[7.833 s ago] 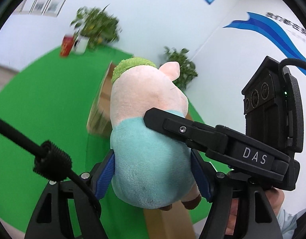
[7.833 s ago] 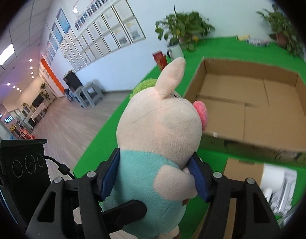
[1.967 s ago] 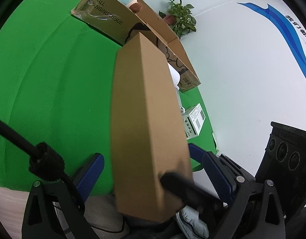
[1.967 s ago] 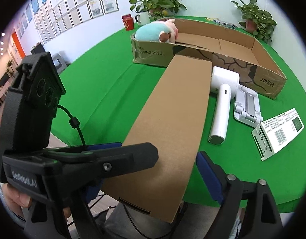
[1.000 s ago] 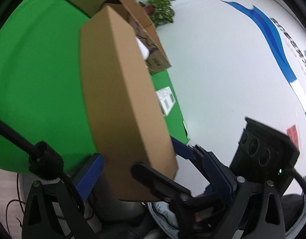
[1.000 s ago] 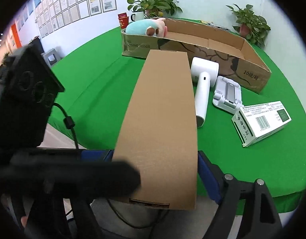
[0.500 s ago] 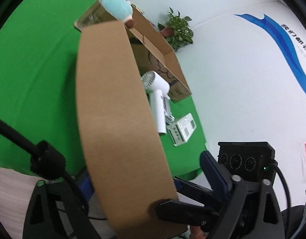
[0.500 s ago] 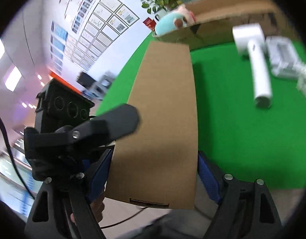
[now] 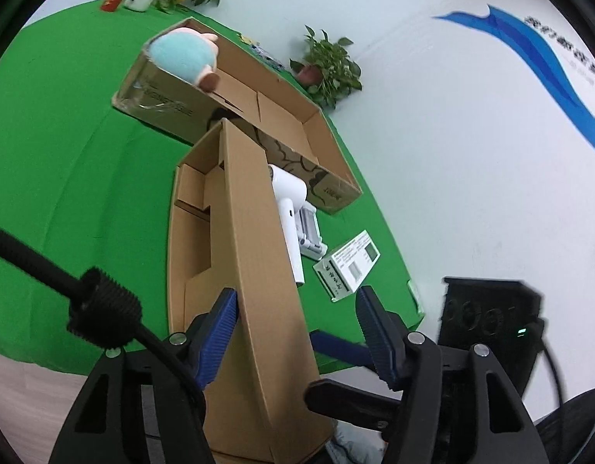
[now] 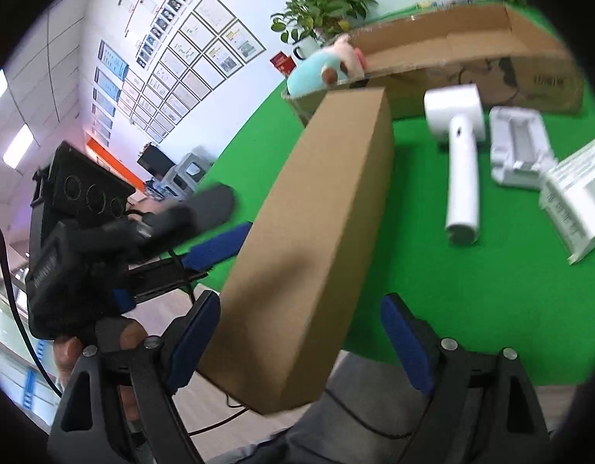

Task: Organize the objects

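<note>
Since half a second ago the long cardboard box (image 9: 255,270) has been tipped onto its side, so its open interior is now seen from the left wrist. Its long axis runs away from the person toward the large open carton (image 9: 282,116), the near end overhanging the green table (image 9: 65,154). The left gripper (image 9: 297,332) is closing around one box wall; contact cannot be told. The right gripper (image 10: 297,344) is opening, the box between its jaws, its right pad clear.

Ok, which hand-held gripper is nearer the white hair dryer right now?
Right. The right hand-held gripper, jaws opening, straddles the long cardboard box on the side facing the hair dryer; the left hand-held gripper, jaws closing around its raised panel, is beyond it.
</note>
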{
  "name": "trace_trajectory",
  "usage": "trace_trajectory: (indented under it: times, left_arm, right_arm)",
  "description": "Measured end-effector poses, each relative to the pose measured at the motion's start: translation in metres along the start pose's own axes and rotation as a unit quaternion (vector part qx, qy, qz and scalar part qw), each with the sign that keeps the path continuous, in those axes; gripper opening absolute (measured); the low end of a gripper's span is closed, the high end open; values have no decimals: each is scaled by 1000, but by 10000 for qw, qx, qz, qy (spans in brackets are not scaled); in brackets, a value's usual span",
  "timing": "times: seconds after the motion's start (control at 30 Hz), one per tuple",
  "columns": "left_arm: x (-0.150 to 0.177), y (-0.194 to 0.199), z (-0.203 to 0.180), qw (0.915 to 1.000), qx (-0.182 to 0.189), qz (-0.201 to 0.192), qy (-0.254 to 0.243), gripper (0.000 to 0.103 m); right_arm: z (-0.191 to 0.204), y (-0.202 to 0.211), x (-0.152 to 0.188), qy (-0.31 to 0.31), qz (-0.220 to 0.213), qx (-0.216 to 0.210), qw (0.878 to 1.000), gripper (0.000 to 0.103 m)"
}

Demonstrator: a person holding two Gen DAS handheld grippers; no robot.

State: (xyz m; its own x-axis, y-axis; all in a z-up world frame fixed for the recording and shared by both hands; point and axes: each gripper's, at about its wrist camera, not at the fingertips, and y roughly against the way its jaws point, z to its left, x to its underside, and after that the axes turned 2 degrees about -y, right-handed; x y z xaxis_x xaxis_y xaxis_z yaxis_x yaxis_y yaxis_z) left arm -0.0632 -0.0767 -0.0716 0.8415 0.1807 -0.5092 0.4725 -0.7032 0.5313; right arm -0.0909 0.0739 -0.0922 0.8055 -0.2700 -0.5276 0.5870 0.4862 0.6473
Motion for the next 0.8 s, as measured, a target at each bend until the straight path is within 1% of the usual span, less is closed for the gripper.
trace_trajectory:
  times: [0.1,0.17,0.23,0.3,0.4,0.47,0.53,0.6,0.67,0.7,0.73,0.8]
  left_arm:
    - [0,0,-5,9997,255,11,-15,58]
    - [-3,-4,-12,9993,344,71,-84,58]
    - [-5,-12,-18,9988,409,147,-227,58]
    - [-6,-22,-27,9974,565,221,-390,58]
    - [-9,-35,-47,9949,626,321,-725,58]
    - [-10,-38,-54,9942,505,331,-890,58]
    - [-10,-35,-54,9951,312,255,-907,58]
    - [-10,-30,-49,9968,-49,94,-797,58]
    - [-11,-26,-40,9968,-363,-35,-716,58]
    - [-10,-25,-38,9961,-518,-70,-707,58]
    - [-9,-26,-36,9949,-710,-85,-706,61]
    - [-5,-28,-35,9923,-1010,-110,-709,66]
  right_arm:
    - [6,10,-4,212,-161,133,9996,85]
    - [10,15,-5,380,-243,234,9987,85]
    - [12,17,-5,518,-223,263,9981,85]
    - [10,18,-5,553,-204,246,9980,85]
    - [2,22,-9,464,-287,440,9975,85]
    - [-7,31,-11,389,-383,614,9966,85]
    - [-17,33,-15,314,-445,832,9950,85]
    - [-24,33,-19,277,-465,965,9939,84]
    - [-29,33,-18,325,-486,1123,9920,84]
    - [-30,32,-18,350,-488,1182,9912,82]
    - [-31,31,-17,357,-483,1233,9905,80]
    - [-32,29,-17,371,-461,1350,9891,70]
